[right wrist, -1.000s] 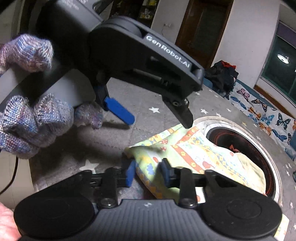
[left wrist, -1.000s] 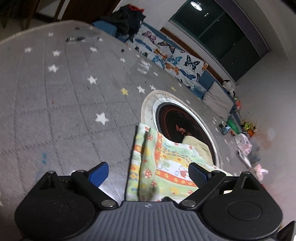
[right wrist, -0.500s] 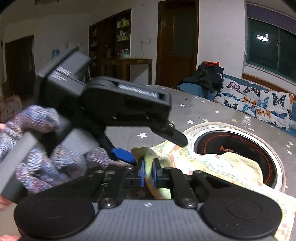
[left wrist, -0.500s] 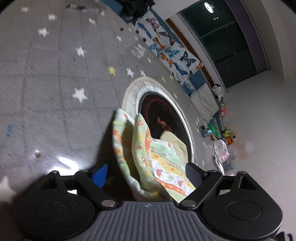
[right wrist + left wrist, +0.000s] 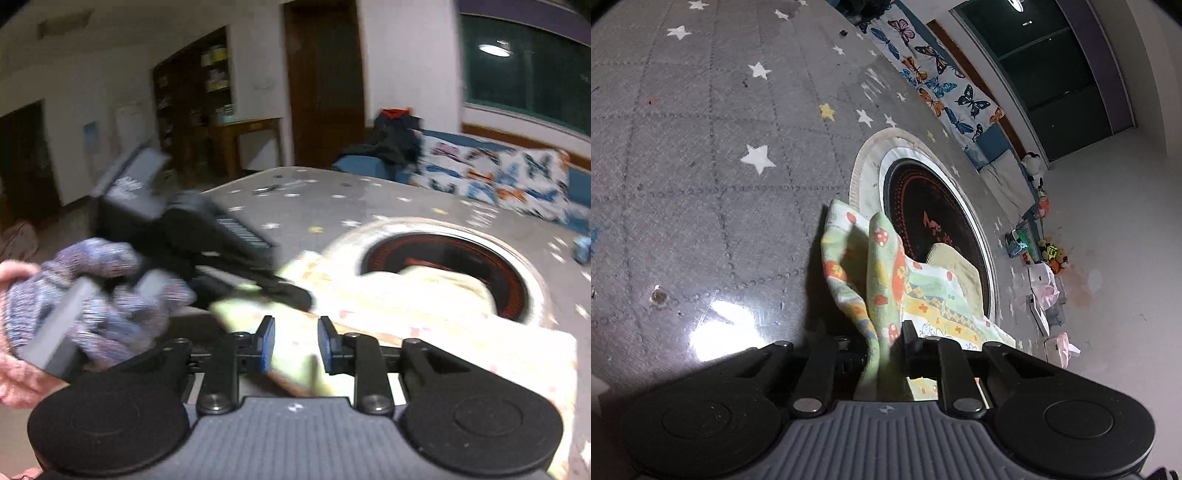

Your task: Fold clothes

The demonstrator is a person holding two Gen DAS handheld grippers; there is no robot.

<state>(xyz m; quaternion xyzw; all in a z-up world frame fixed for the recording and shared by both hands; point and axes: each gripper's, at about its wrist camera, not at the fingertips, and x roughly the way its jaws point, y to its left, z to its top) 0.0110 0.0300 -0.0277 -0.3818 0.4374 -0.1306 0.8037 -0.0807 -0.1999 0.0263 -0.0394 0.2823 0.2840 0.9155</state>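
Note:
A light green patterned garment with mushroom and flower prints lies partly on the grey star mat and partly over a round black rug. My left gripper is shut on a bunched edge of the garment and lifts it off the mat. In the right wrist view my right gripper stands partly open, its blue pads on either side of the garment without pinching it. The left gripper, held by a gloved hand, shows blurred at left.
A butterfly-print cushion runs along the far edge of the mat. Toys and small boxes lie scattered on the floor at right. A dark clothes pile sits at the back, with a wooden table and doors behind it.
My left gripper has closed on the garment's edge and lifted it. My right gripper, shut on the garment half a second ago, has opened. The right view has swung and blurred.

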